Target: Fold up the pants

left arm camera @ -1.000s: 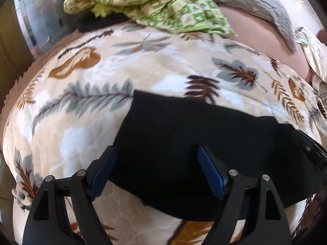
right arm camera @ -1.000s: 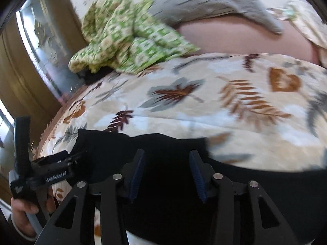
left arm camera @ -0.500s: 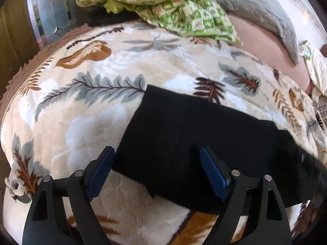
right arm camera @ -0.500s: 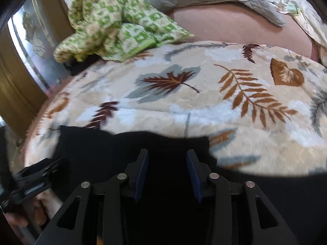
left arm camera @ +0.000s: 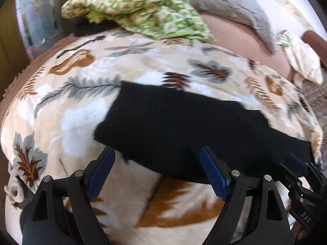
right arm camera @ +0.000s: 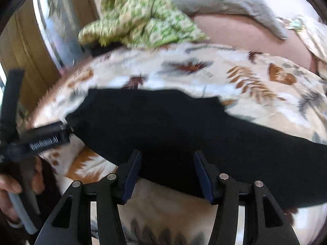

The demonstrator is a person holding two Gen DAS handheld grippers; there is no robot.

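Across the middle of the bed's leaf-print blanket (left arm camera: 81, 106) lie the black pants (left arm camera: 184, 126), folded into a long band that runs from about 9 o'clock toward 4 o'clock in the left wrist view. In the right wrist view the same pants (right arm camera: 173, 132) fill the centre, their near edge at the fingertips.

Both tools sit at the near edge, at 6 o'clock of the garment. The left gripper (left arm camera: 157, 169) has its fingers spread wide, holding nothing, with the pants' lower corner just between and beyond the tips. The right gripper (right arm camera: 166, 173) also has its fingers parted and empty, over the dark cloth's near hem.

Farther out, a green checked cloth (left arm camera: 143, 6) is bunched at 12 o'clock, with a grey pillow (left arm camera: 235, 6) at 1 o'clock.

The risk from here seems to be an uneven fold. If either tool closes on only the top layer, the stacked layers would likely slide apart when lifted. The plush blanket could also get pinched along with the hem, dragging the band askew. Both views are motion-blurred, so the layer edges cannot be read exactly.
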